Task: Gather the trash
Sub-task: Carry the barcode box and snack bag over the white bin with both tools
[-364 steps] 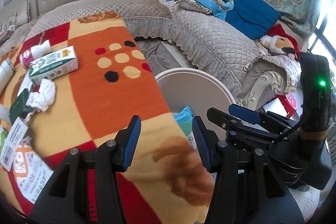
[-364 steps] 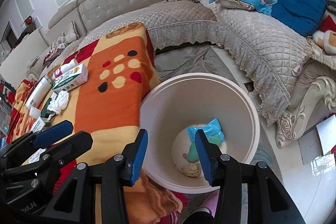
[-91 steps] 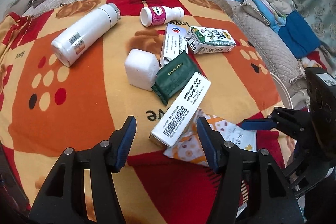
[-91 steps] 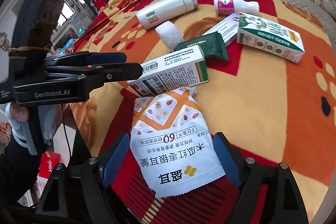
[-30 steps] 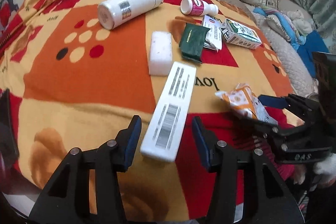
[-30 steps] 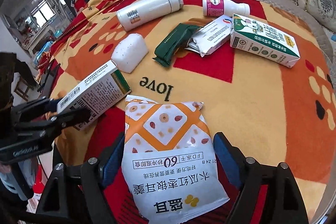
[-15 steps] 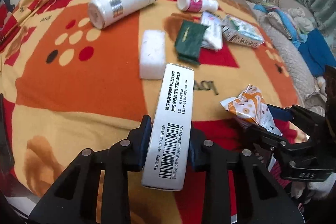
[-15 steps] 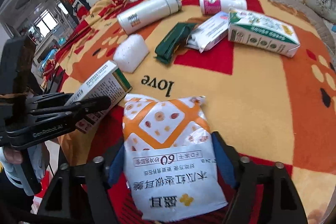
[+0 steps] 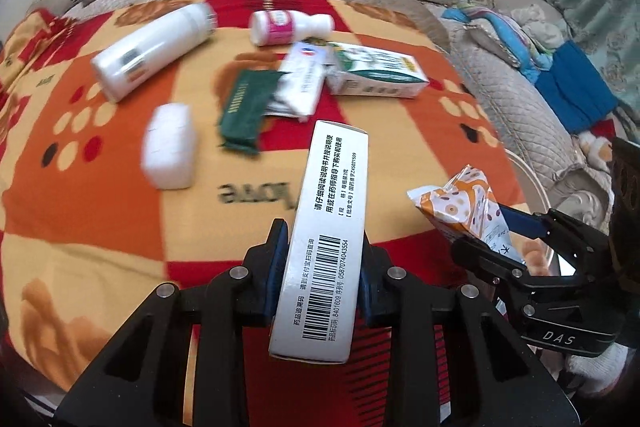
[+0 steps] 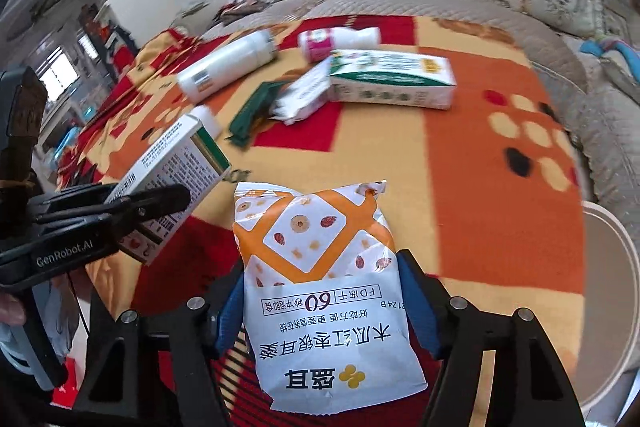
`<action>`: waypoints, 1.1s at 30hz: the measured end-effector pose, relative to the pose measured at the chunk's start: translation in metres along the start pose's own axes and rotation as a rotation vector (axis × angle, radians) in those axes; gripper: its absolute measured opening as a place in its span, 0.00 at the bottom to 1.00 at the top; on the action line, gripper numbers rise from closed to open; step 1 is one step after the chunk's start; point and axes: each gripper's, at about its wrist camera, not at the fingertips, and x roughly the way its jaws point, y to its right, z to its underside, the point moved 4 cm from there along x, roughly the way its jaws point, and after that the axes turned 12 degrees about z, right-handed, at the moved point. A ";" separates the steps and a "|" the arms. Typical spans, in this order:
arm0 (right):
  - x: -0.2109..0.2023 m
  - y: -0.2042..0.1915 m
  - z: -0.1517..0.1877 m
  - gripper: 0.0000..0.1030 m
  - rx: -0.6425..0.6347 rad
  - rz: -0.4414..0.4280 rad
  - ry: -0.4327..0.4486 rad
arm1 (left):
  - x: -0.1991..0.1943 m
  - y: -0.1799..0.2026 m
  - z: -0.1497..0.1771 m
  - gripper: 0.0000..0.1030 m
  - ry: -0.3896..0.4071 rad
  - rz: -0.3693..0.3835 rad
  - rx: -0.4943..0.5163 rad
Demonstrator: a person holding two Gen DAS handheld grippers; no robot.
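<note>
In the left wrist view my left gripper (image 9: 322, 247) is shut on a long white medicine box (image 9: 332, 211) with a barcode, held off the blanket and pointing away from me. My right gripper (image 10: 322, 279) is shut on an orange and white snack bag (image 10: 316, 227), gripped across its width. From the left wrist view the right gripper (image 9: 492, 239) and the snack bag (image 9: 464, 203) appear at the right. The right wrist view has the left gripper (image 10: 160, 203) and the medicine box (image 10: 172, 155) at the left. The white bin's rim (image 10: 624, 267) curves along the right edge.
On the orange and red blanket (image 9: 100, 207) lie a big white bottle (image 9: 152, 47), a small pink-labelled bottle (image 9: 288, 27), a green and white carton (image 9: 376, 75), a dark green pouch (image 9: 244, 107), a white packet (image 9: 300, 87) and a white block (image 9: 170, 151). A quilted sofa (image 9: 520, 99) stands behind and to the right.
The left gripper closed on the medicine box and lifted it off the blanket. The right gripper tightened on the snack bag and raised it. Both have shifted toward the bin side.
</note>
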 end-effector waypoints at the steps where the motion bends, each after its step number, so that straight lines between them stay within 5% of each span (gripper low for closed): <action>1: -0.003 0.007 0.001 0.65 0.012 0.011 0.006 | 0.003 0.006 -0.002 0.27 -0.001 0.005 0.008; 20: -0.038 0.156 0.032 0.67 0.274 0.192 0.019 | 0.054 0.129 -0.014 0.27 -0.036 0.093 0.169; 33: -0.042 0.222 0.063 0.68 0.376 0.276 -0.003 | 0.090 0.203 -0.010 0.27 -0.099 0.178 0.239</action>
